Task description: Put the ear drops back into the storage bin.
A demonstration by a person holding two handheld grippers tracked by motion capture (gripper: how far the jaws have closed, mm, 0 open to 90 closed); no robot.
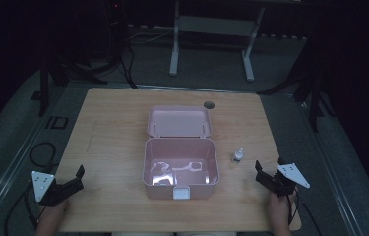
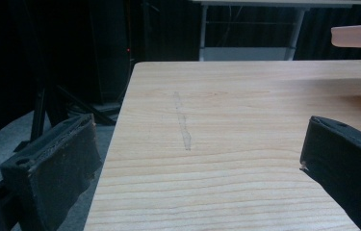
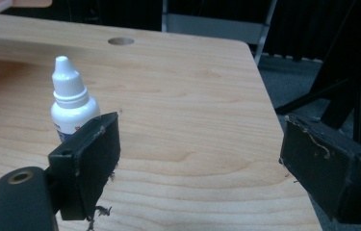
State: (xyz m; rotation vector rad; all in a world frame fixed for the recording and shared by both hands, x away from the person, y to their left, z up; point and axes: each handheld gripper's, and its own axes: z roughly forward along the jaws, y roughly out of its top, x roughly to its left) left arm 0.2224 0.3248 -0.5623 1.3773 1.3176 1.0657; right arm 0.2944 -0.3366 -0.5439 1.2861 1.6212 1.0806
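Note:
A pink plastic box point(image 1: 181, 169) sits mid-table with its hinged lid point(image 1: 178, 121) lying open behind it. A small white dropper bottle point(image 1: 238, 156) point(image 3: 72, 103) stands upright to the right of the box. My right gripper point(image 1: 267, 171) point(image 3: 199, 159) rests near the table's front right corner, open and empty, just right of and nearer than the bottle. My left gripper point(image 1: 75, 178) point(image 2: 195, 168) is at the front left edge of the table, open with bare wood between its jaws.
The wooden table point(image 1: 118, 137) has a round cable hole point(image 1: 208, 104) at the back. A corner of the pink lid point(image 2: 358, 34) shows at the far right of the left gripper view. Dark stands and a white frame point(image 1: 211, 29) are on the floor beyond.

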